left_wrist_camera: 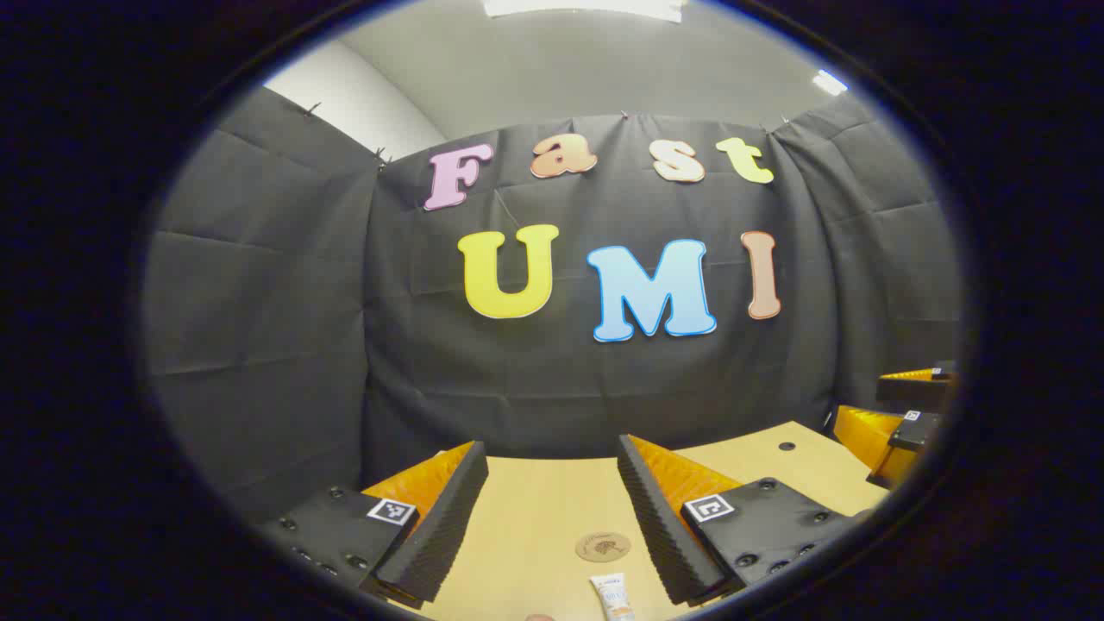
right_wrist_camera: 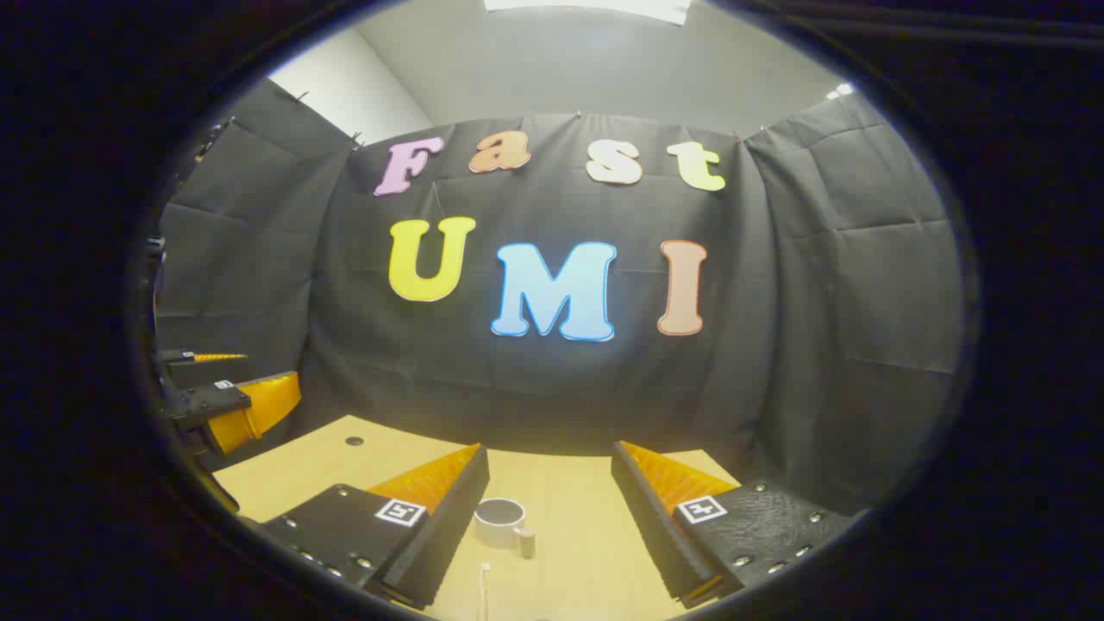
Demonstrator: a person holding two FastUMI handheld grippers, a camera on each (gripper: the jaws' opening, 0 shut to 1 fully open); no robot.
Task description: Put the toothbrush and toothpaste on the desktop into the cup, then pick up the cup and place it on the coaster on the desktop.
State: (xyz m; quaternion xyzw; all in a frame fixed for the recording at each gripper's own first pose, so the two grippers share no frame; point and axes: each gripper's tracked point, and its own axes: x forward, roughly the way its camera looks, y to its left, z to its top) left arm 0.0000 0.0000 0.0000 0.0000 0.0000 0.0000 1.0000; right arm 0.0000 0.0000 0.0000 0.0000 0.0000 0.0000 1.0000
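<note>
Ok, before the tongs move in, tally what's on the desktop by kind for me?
Coaster: 1
Toothpaste tube: 1
Cup: 1
Toothbrush: 1, white, partly cut off at the view's edge
Total: 4

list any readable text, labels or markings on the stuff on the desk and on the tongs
Toothpaste tube: print, too small and blurred to read.
Coaster: a dark emblem, too small to read.
Left tongs, right tongs: square black-and-white coded tags, no words.
Cup: no text visible.
</note>
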